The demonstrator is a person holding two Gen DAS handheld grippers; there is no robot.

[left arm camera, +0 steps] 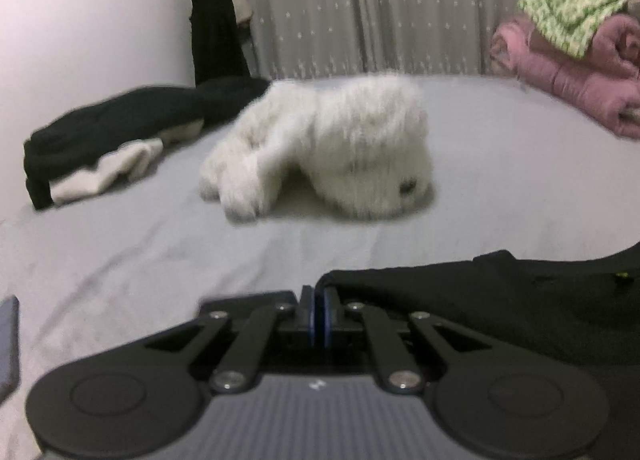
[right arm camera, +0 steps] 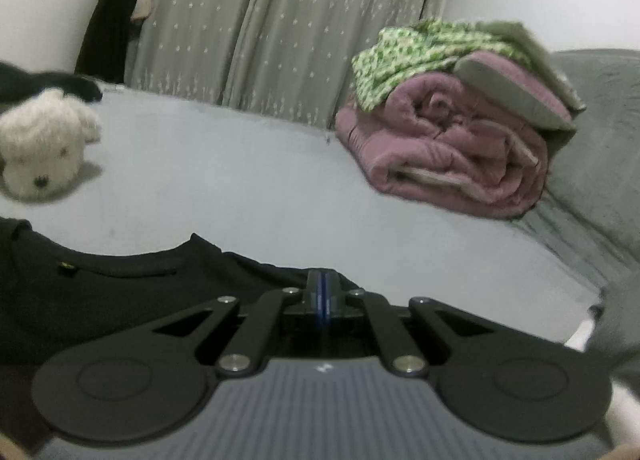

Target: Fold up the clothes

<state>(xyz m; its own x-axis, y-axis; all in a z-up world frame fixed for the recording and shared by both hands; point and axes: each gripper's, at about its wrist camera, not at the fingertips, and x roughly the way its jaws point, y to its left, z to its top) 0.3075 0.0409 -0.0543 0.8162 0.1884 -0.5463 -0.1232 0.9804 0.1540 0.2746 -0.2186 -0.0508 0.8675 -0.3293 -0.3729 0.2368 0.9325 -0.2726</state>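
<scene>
1. On the bed (left arm camera: 500, 179), near edge, lies a black shirt (left arm camera: 500, 308), stretched between the two grippers, neckline facing the far side with a tiny yellow tag (right arm camera: 66, 266) by the collar.
2. Left gripper (left arm camera: 319, 300) is clamped tight, pads pressed together on the shirt's left corner. You can see the black fabric running off to the right straight from the blue pads.
3. Right gripper (right arm camera: 322, 292) is squeezed all the way closed too, pinching the shirt's right edge; the fabric spreads off to the left from its tips.
4. Middle of the bed, further back, sits a fluffy white plush dog (left arm camera: 320, 151), lying face toward the near side. It's well apart from the shirt, pretty blurry in the left view.
5. Far left there's a heap of dark clothes (left arm camera: 120, 127) with something cream-coloured (left arm camera: 108, 171) sticking out underneath, just beside the plush.
6. Far right: a rolled pink quilt (right arm camera: 452, 147) with a green patterned cloth (right arm camera: 420, 51) piled on top. A grey blanket (right arm camera: 600, 147) is bunched to the right of that.
7. Back wall is grey curtain (left arm camera: 360, 11) with little white marks, and a black garment (left arm camera: 216, 31) hangs at its left end.
8. Some flat dark thing (left arm camera: 8, 344) pokes in at the near left edge of the left view, can't tell what it is.
</scene>
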